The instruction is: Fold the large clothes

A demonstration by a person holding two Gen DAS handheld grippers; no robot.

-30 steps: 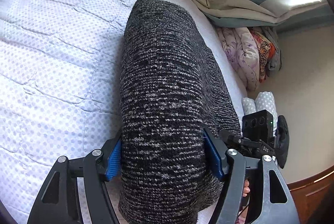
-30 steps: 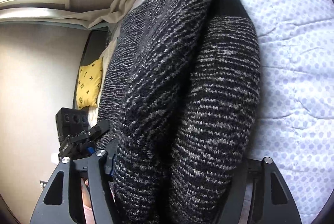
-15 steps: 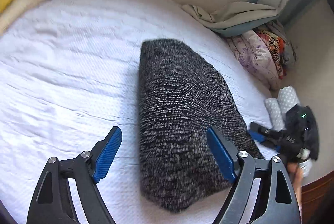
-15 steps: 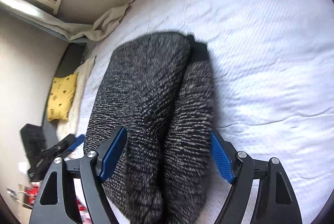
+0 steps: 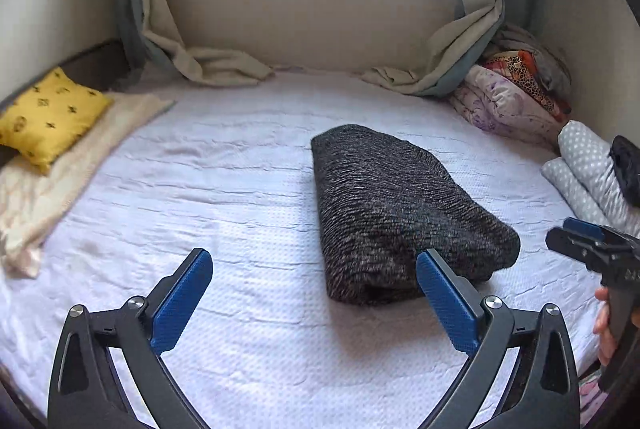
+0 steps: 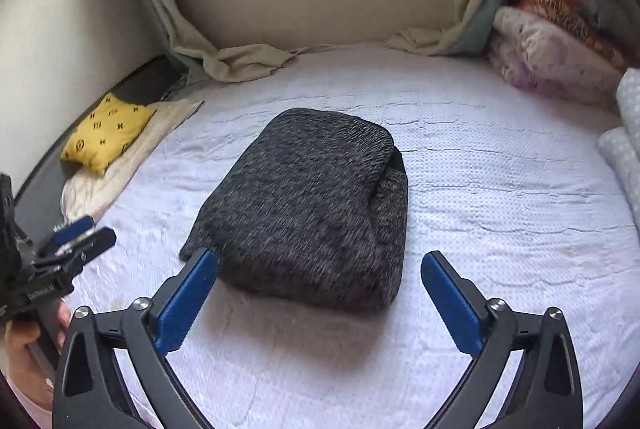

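Sweater (image 6: 312,205), dark grey-black marled knit, lies folded into a thick rectangular bundle on the bed (image 6: 500,221), on the white dotted cover, about mid-bed. One fold layer visible along its right side in the right wrist view. Nothing grips it.

Left hand-held gripper (image 5: 314,277): jaws opening, spread wide, blue pads bare, nothing between them; the right pad overlaps the sweater's near corner in view, contact can't be told. Right hand-held gripper (image 6: 320,279): jaws opening, wide apart, sweater's near edge sits in the gap between the pads in view, pads not pressing on it.

Each gripper shows in the other's camera: the right one at the right edge of the left wrist view, fingers (image 5: 604,325) of a hand wrapped on its handle; the left one at the left edge of the right wrist view, hand (image 6: 28,353) on the handle.

Yellow patterned pillow (image 5: 48,117) on a cream blanket (image 5: 52,189) at the bed's left side. Curtains (image 5: 468,41) drape onto the bed's far end under the window sill. Pile of floral and patterned bedding (image 6: 552,49) at the far right corner, dotted grey rolls (image 5: 588,169) beside it.
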